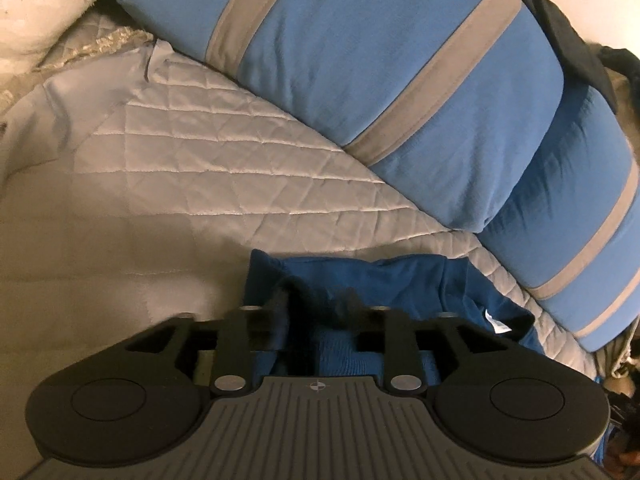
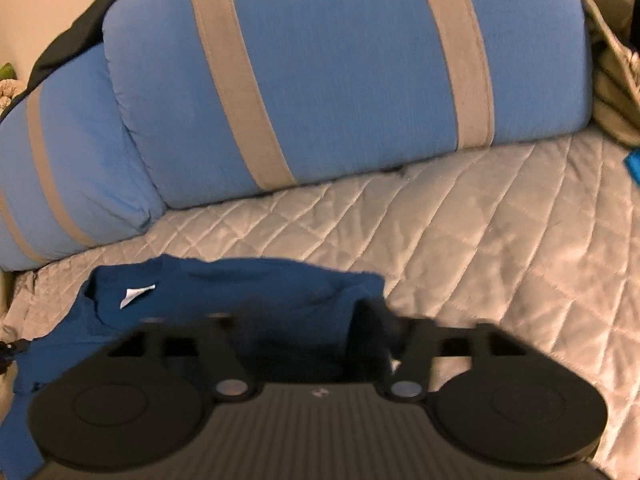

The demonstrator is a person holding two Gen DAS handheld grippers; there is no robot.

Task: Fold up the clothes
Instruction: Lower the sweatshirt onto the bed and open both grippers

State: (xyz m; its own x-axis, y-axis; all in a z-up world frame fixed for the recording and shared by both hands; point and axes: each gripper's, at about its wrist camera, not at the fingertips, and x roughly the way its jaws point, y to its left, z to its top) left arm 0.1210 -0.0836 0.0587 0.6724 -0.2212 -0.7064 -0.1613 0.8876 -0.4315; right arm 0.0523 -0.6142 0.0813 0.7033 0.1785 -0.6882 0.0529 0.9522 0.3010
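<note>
A dark blue garment (image 1: 400, 284) with a small white label lies bunched on the quilted bedspread (image 1: 192, 168). My left gripper (image 1: 318, 300) is at its left end, its fingers partly apart with blue cloth bunched between them. In the right wrist view the same garment (image 2: 240, 284) lies low and left, label showing. My right gripper (image 2: 310, 316) is at its right end, fingers partly apart with cloth between them. Blur hides how firmly either holds.
Two light blue pillows with grey stripes (image 1: 360, 60) (image 2: 320, 72) lie along the far side of the bed. A dark cloth (image 1: 568, 28) drapes over the pillows' back. A white textured cover (image 1: 44, 8) is at far left. Quilted bedspread (image 2: 500, 220) spreads right.
</note>
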